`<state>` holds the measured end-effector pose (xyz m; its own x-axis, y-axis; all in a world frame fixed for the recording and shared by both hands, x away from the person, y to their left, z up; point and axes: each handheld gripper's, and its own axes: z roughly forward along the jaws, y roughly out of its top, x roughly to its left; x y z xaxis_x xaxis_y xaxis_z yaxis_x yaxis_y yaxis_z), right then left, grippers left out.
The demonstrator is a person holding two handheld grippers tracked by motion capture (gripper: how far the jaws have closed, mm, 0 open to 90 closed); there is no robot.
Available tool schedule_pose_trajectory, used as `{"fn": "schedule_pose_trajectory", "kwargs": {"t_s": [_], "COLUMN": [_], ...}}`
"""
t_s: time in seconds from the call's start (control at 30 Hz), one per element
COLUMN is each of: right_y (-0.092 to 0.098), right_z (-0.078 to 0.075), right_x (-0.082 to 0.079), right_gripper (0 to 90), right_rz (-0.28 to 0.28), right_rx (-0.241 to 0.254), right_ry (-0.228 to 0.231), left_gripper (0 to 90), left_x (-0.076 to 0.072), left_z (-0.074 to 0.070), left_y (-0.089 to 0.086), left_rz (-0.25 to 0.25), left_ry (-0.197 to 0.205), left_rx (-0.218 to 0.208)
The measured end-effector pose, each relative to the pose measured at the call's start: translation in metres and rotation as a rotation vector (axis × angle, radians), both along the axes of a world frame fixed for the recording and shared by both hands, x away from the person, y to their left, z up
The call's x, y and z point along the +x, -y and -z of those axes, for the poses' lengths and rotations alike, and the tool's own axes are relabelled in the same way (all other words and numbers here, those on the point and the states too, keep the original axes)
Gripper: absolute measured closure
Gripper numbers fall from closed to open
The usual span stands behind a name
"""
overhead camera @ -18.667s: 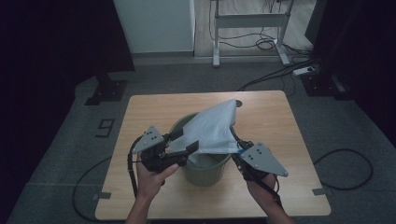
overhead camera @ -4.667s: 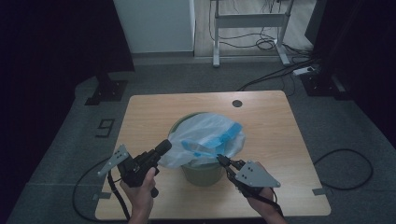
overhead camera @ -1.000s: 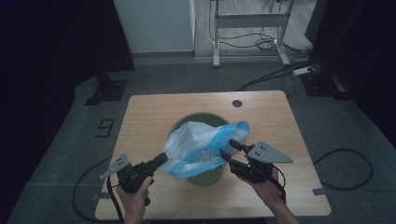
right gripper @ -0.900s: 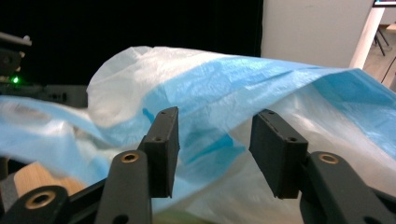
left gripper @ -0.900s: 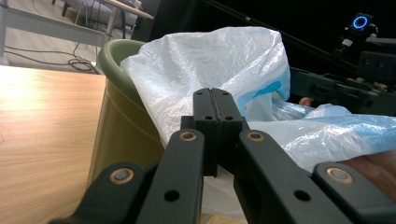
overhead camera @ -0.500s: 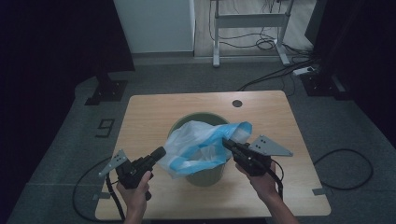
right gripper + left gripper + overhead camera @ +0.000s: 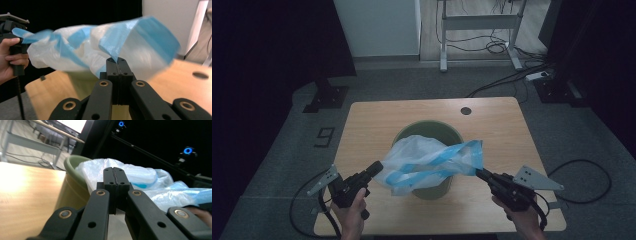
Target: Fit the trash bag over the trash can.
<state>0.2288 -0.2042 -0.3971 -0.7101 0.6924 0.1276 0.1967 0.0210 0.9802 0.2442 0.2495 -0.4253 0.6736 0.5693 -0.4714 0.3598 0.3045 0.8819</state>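
A green bin (image 7: pixel 428 125) stands in the middle of the wooden table (image 7: pixel 372 120). A white plastic bag with blue bands (image 7: pixel 427 156) is stretched across the bin's top between the two grippers. My left gripper (image 7: pixel 376 168) is at the bag's left edge, near the table's front, with its jaws shut on the film. My right gripper (image 7: pixel 479 173) is shut on the blue corner to the right of the bin. In the left gripper view the closed jaws (image 7: pixel 115 171) sit against the bag (image 7: pixel 142 176) beside the bin (image 7: pixel 72 166). The right gripper view has its jaws (image 7: pixel 117 61) pinching the bag (image 7: pixel 140 42).
A round dark hole (image 7: pixel 466 110) is in the table's far right part. Cables trail from both grippers to the floor (image 7: pixel 582 170). A metal desk frame (image 7: pixel 477 22) and a white cabinet (image 7: pixel 377 25) stand behind the table. A hand on the left gripper (image 7: pixel 11 57) is in the right gripper view.
My right gripper has moved to the right and toward the table's front edge, pulling the bag's blue corner out past the bin. The left gripper has stayed put.
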Motion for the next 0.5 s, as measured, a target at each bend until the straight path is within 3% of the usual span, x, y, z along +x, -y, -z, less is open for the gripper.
{"fn": "schedule_pose_trajectory", "kwargs": {"t_s": [0.07,0.2,0.43,0.5], "right_y": [0.005,0.013,0.024,0.022], "right_z": [0.006,0.020,0.045,0.050], "right_x": [-0.004,-0.007,0.014,0.020], "right_gripper": [89.2,89.2,89.2,89.2], "right_rz": [-0.004,0.011,0.048,0.057], "right_rx": [0.007,0.000,0.020,0.006], "right_ry": [-0.023,-0.063,-0.181,-0.193], "left_gripper": [89.8,89.7,89.7,89.7], "left_x": [-0.003,-0.006,-0.001,0.003], "left_z": [0.005,0.017,0.039,0.045], "left_y": [-0.004,-0.007,-0.009,-0.009], "left_rz": [0.022,0.034,0.039,0.032], "left_ry": [-0.012,-0.031,-0.073,-0.078], "left_rx": [-0.013,0.008,0.050,0.068]}}
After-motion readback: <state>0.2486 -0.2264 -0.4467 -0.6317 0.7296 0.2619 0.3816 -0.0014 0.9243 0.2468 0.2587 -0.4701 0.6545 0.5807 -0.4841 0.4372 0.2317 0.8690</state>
